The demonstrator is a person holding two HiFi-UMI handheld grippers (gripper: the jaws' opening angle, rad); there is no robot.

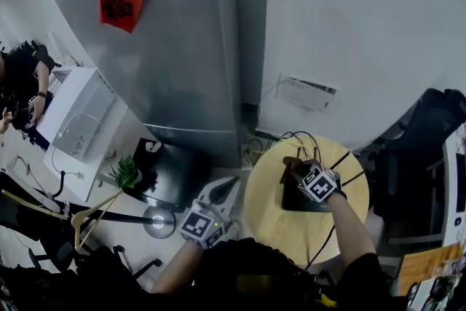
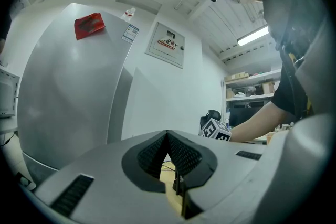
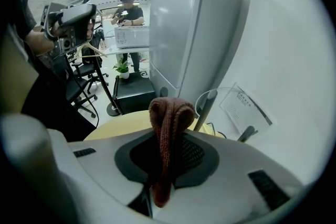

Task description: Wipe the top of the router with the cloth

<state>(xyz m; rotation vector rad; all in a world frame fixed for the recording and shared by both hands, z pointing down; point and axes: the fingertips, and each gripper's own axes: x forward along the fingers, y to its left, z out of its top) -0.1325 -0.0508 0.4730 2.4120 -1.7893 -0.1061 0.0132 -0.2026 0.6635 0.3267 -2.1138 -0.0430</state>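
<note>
We have the cloth [image 3: 169,131] gripped; wiping looks barely started.
Our right hand-held gripper [image 3: 167,140] clamps it, router [image 1: 300,200] just beneath; our left hand-held gripper [image 2: 168,135] is closed, empty.

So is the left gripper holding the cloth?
No, the left gripper is shut on nothing; the cloth is pinched in the right gripper.

Grey fridge [image 1: 175,47] (red paper [image 1: 119,1] stuck on) against white wall [image 1: 349,18].

The hand-held gripper [image 3: 163,165] pinches a folded reddish-brown cloth [image 3: 167,134] above the round table [image 3: 118,123].
</note>
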